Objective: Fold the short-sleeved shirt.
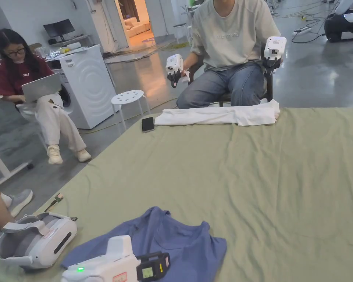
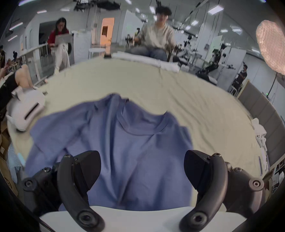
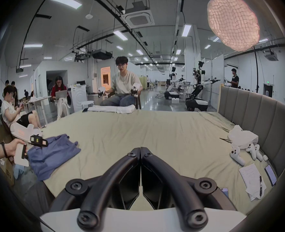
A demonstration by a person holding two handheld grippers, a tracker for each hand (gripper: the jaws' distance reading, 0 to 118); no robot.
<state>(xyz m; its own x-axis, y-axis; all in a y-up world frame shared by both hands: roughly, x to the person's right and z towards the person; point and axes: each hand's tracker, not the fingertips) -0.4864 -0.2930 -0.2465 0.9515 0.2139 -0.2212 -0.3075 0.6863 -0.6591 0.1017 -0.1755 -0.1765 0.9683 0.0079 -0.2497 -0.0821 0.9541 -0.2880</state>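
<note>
Bed (image 1: 282, 176), green sheet: I count a headset (image 1: 36, 240) at the near left corner, a phone (image 1: 148, 124) and a folded white cloth (image 1: 220, 115) on the far edge, controllers (image 3: 238, 157) and papers (image 3: 252, 177) along the right edge.

Shirt (image 2: 121, 152), blue, crumpled, near left corner beside the headset.

My left gripper (image 2: 141, 170): jaws wide apart over the shirt, gripping nothing.

My right gripper (image 3: 140, 153): jaws together, empty, above bare sheet.

Blue short-sleeved shirt (image 1: 172, 242) lies crumpled, unfolded, at the near-left edge.
</note>
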